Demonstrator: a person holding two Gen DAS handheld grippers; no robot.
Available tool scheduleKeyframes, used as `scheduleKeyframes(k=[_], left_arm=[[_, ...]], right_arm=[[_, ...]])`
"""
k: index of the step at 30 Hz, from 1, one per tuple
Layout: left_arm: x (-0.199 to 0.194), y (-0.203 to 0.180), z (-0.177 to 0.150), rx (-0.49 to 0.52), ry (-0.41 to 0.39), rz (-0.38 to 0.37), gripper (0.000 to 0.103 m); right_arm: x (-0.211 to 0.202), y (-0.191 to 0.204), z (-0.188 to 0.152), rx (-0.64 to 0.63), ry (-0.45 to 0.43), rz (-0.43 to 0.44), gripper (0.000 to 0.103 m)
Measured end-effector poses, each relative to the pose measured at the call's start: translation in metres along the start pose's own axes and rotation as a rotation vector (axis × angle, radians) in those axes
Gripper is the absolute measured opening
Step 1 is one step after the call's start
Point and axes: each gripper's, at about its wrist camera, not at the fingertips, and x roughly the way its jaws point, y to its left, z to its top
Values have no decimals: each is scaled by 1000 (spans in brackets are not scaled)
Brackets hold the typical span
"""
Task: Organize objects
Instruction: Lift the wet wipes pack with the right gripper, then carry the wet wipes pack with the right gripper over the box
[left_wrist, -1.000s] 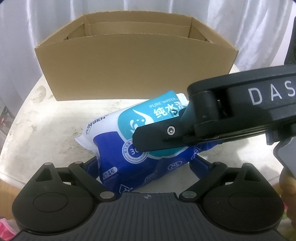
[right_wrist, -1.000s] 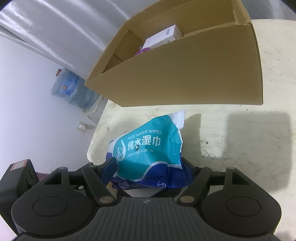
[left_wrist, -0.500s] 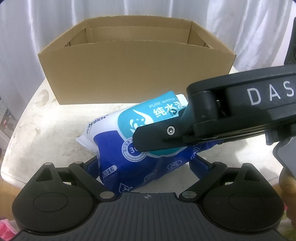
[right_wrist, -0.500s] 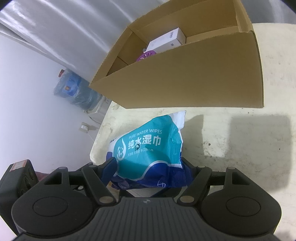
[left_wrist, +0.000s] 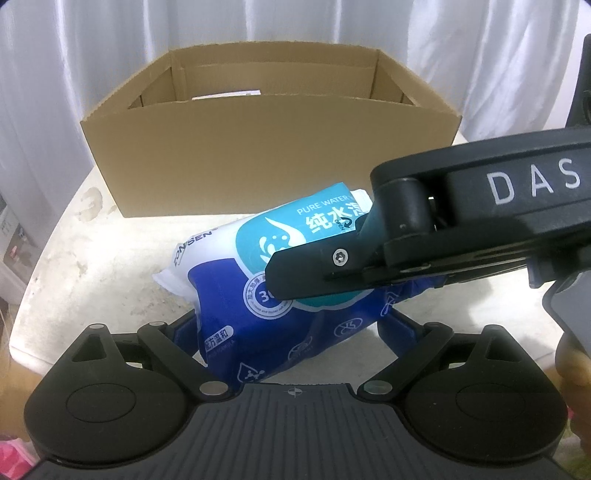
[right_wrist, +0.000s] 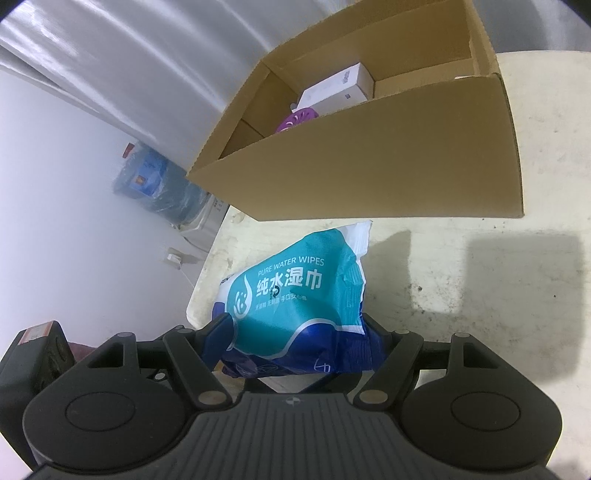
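Both claws have lifted a little with the pack since a second ago, so the cardboard box (left_wrist: 269, 155) sits lower in view and more of its inside shows. The wipes pack (left_wrist: 258, 280) hangs above the worktop (left_wrist: 92, 251), just in front of the box's near wall. The left claw (left_wrist: 295, 332) is clamped on its dark blue end, and the right claw (right_wrist: 295, 332) is clamped on it too, reaching across the left view from the side.

The pack looks soft and moist-heavy for its size. Its film wrapper is slick and creases under the fingers, so it will likely sag between grips. Holding the thick body is safer than holding the flat sealed ends or the teal label flap, which could peel.

Inside the box lie a white carton (right_wrist: 336, 90) and a purple round item (right_wrist: 297, 120), leaving free space on the near side. The near wall is what stands in the way and must be cleared. A water jug (right_wrist: 155, 181) stands on the floor, well apart.
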Motion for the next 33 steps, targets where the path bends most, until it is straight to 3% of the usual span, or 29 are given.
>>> scheduleKeyframes(k=[33], left_arm=[[-31, -28, -1, 41, -63, 49, 94]], right_arm=[[-35, -3, -7, -8, -68, 55, 76]])
